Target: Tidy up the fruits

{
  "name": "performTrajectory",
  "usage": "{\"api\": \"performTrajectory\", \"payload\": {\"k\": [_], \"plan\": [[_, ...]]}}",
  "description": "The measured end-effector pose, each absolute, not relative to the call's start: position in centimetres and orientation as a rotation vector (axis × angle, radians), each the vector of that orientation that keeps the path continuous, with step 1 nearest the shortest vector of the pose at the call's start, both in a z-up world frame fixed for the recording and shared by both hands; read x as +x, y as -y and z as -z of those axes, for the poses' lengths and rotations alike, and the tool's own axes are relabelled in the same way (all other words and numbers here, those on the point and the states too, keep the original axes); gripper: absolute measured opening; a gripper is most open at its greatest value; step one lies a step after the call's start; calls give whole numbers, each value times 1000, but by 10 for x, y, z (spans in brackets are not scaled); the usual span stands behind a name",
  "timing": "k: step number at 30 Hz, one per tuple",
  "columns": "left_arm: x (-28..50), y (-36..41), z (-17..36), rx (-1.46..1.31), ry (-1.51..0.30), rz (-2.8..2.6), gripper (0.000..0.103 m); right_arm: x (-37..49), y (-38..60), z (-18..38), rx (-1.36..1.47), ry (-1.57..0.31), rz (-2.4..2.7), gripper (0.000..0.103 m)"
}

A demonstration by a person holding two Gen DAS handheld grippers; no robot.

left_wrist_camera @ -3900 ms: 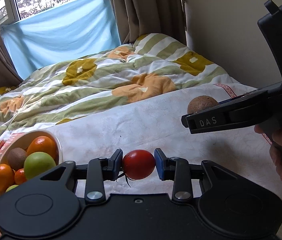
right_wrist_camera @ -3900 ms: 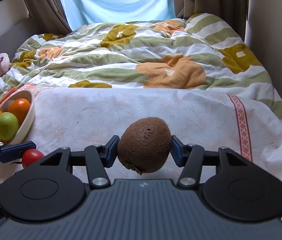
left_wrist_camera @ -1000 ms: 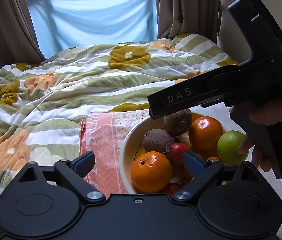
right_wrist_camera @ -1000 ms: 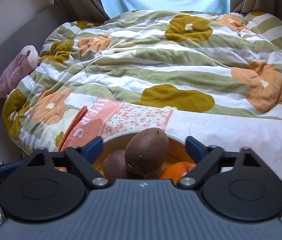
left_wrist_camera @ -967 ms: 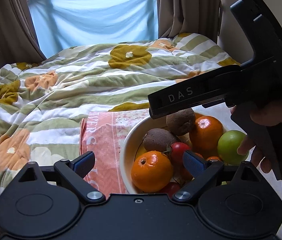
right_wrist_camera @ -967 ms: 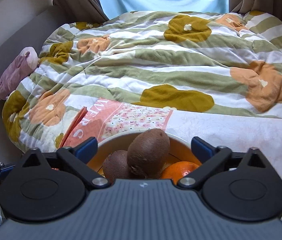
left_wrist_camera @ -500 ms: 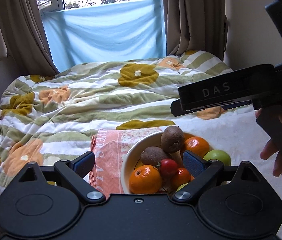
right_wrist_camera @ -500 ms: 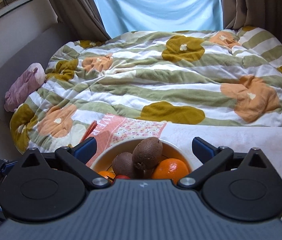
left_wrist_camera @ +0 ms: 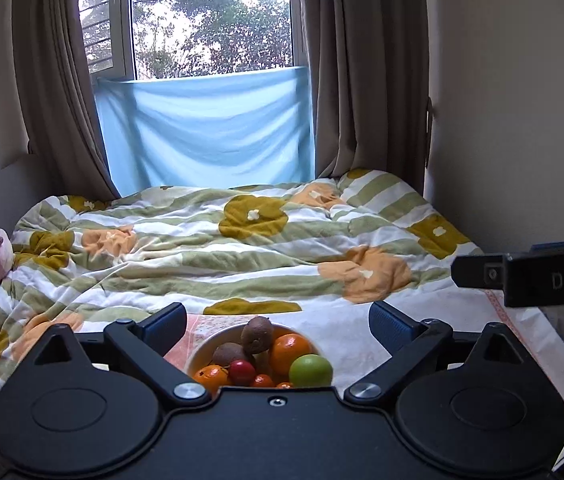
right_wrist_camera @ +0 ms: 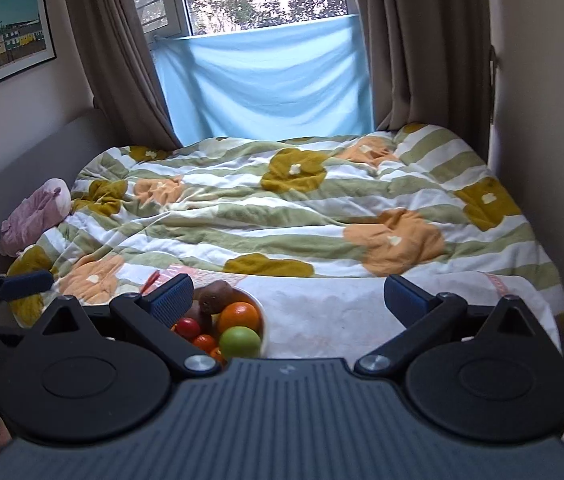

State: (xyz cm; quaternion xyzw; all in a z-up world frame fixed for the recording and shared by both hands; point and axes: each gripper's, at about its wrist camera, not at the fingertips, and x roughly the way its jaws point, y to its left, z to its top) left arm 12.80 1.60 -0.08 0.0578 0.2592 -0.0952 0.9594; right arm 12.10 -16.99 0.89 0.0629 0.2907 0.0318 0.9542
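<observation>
Both tongs released, empty: L tongs (left_wrist_camera: pixel 276 322) above bowl (left_wrist_camera: pixel 202 354); R tongs (right_wrist_camera: pixel 288 296) right of it. Bowl: kiwis (left_wrist_camera: pixel 257 334), oranges, tomatoes, green apple.

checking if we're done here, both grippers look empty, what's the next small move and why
Probably just hold both back: the left gripper and right gripper are open and empty, all visible fruit sits in the bowl, and none shows on the cloth.
</observation>
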Motion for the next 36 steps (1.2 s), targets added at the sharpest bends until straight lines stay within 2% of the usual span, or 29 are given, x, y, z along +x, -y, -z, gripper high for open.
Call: {"api": "performTrajectory", "payload": {"k": [7, 15, 36], "plan": [[82, 4, -10, 116, -502, 205, 103, 53, 205, -10, 100, -602, 11, 103], [51, 8, -4, 104, -523, 173, 103, 12, 223, 1, 90, -632, 36, 103], [24, 22, -5, 117, -500, 162, 103, -5, 231, 1, 64, -619, 36, 103]]}}
